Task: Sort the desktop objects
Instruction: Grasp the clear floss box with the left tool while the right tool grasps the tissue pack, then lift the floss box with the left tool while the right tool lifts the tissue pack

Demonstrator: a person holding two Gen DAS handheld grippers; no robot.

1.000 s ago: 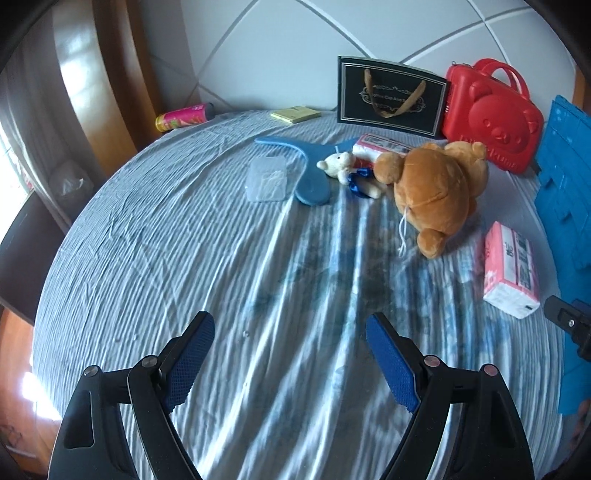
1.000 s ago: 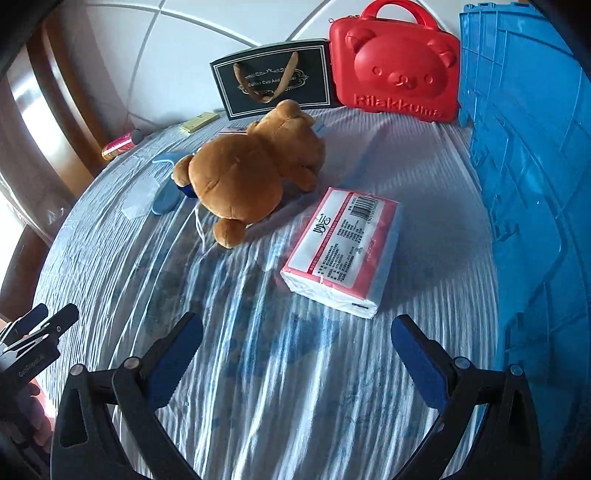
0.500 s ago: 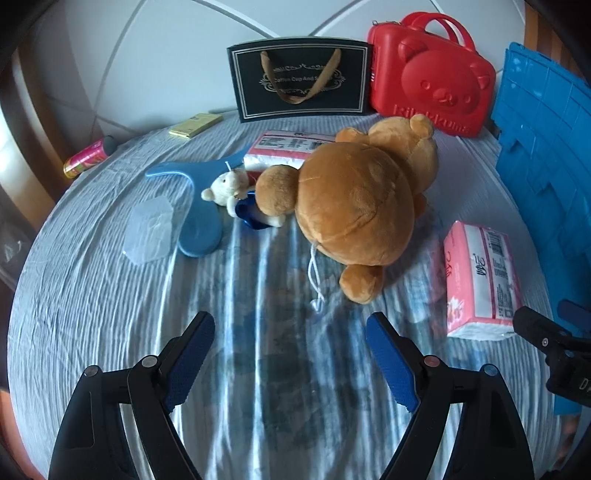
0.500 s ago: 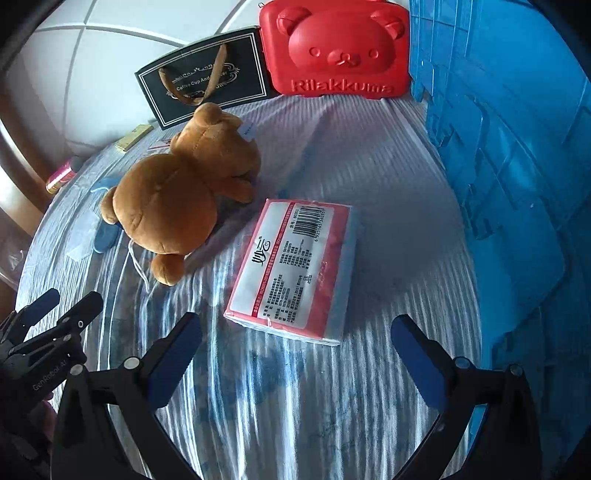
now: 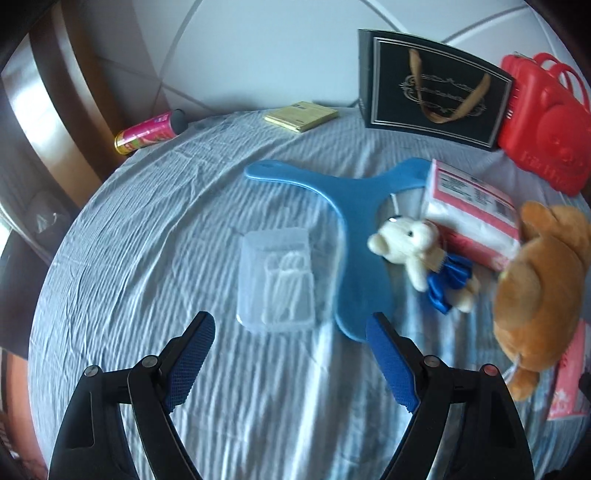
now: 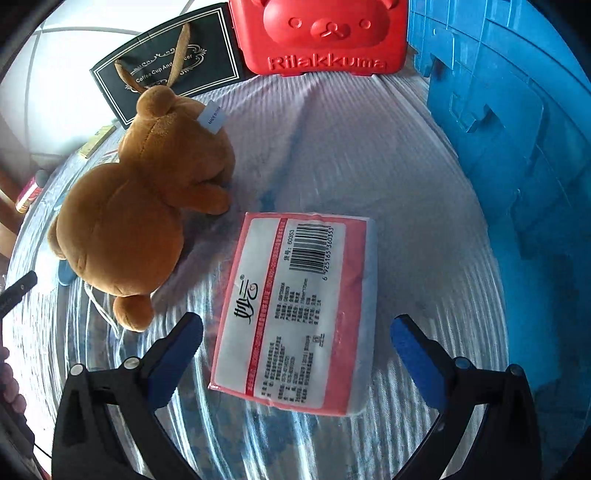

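My left gripper (image 5: 290,334) hangs open just short of a clear plastic box (image 5: 277,282) on the blue-grey cloth. Right of the box lie a blue hanger-shaped piece (image 5: 354,229), a small white bear in a blue dress (image 5: 417,249) and a second tissue pack (image 5: 469,214). My right gripper (image 6: 295,341) stands open over the near end of a pink tissue pack (image 6: 299,310), whose lower edge lies between the blue pads without touching them. A big brown plush bear (image 6: 136,218) lies face down left of that pack.
A blue plastic crate (image 6: 517,147) walls off the right side. At the back stand a red bear-shaped case (image 6: 325,33) and a black gift bag (image 5: 432,88). A yellow notepad (image 5: 301,116) and a pink can (image 5: 147,131) lie far left. Bare cloth (image 5: 140,258) spreads left of the clear box.
The left gripper swung left, from the brown bear to the clear box. The right gripper came forward and down over the pink tissue pack, which now reaches between its fingers. Both stayed open.
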